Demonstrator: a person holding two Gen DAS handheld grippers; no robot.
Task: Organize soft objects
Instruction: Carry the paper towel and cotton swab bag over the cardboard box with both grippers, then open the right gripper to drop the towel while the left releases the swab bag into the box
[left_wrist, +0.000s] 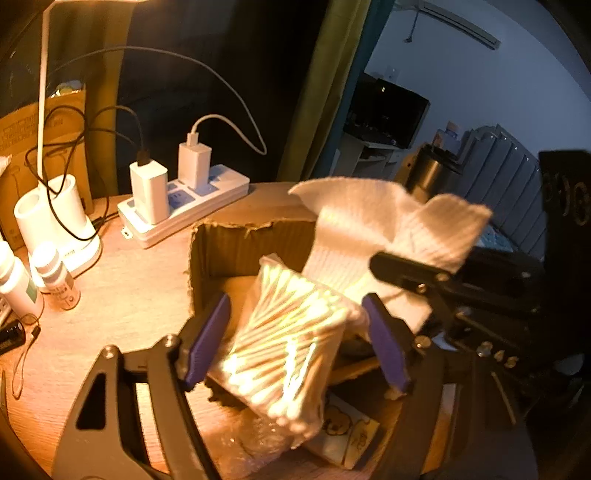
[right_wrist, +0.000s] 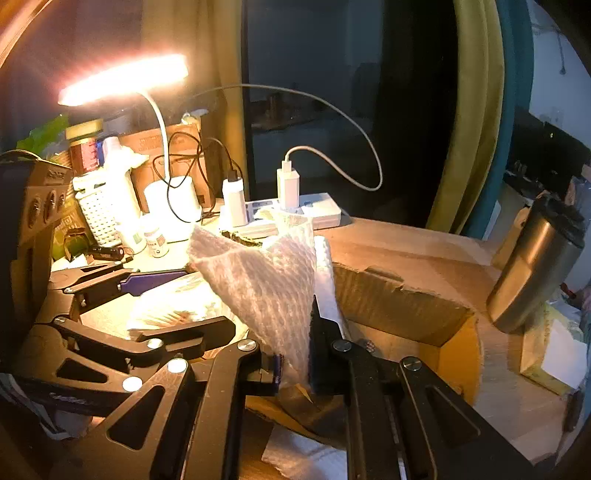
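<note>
Nearest in the left wrist view, the left gripper (left_wrist: 295, 332) was seen with its purple pads (left_wrist: 207, 339) standing apart on either side of a clear bag of cotton swabs (left_wrist: 291, 332); the pads did not appear to press on the bag, which leaned over the near edge of the cardboard box (left_wrist: 221, 258), so this item was judged as being let go into the box, not yet fully settled. A flat printed packet (left_wrist: 351, 435) was seen low in the box under the bag. Just right of that, the right gripper (right_wrist: 295, 365) was seen closed tight on a white ribbed sock (right_wrist: 266, 280), pinched at its lower end, the rest of the cloth standing up above the jaws over the box opening. The sock was judged not yet placed: it was held in the air above the box interior, not resting on the floor of it. Farther off on the wooden table (left_wrist: 129, 295), a white power strip (left_wrist: 184, 206) with chargers, a lamp base (left_wrist: 55, 229) and small bottles (left_wrist: 51, 273) were noted, none part of the sorting. At far right a steel tumbler (right_wrist: 535, 266) was seen beside the box. Overall the task was judged partway through: one item nearly in, one still to be lowered and released; other soft items left outside could not be told.
</note>
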